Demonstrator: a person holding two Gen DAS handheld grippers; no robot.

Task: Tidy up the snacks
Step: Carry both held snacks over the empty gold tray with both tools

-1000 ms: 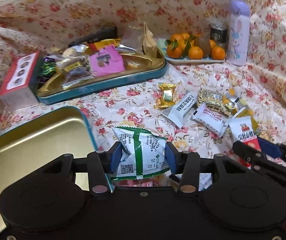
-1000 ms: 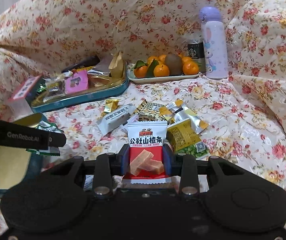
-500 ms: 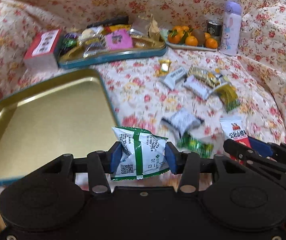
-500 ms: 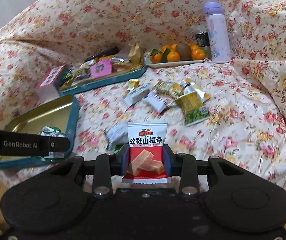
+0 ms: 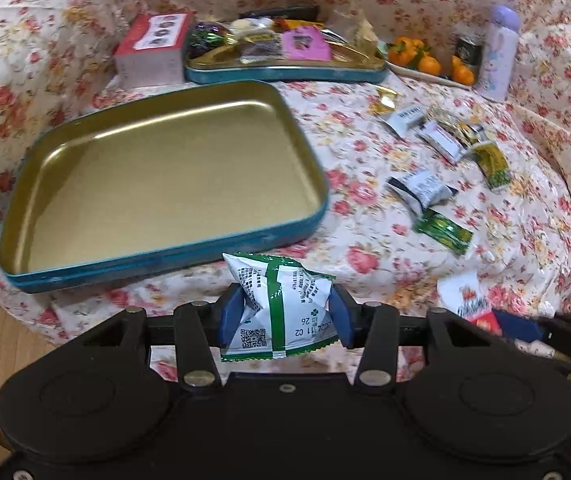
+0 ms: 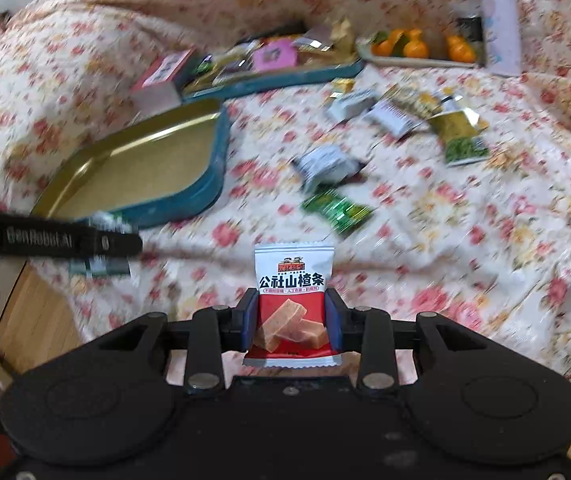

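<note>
Holding nothing: near tin (image 5: 165, 176) | far tin (image 5: 285, 72): seemingly 6+ snacks (image 5: 305, 42)

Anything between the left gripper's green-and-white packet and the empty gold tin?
Nothing visible. The green-and-white packet is clamped in the left gripper, and the gold tin lies just ahead and left with only bare floral cloth between. The tin's interior is unoccupied.

Home living area: floral throw (image 5: 365, 208) over soft seat, wooden floor (image 5: 1, 344), mandarins (image 5: 425, 60).
</note>
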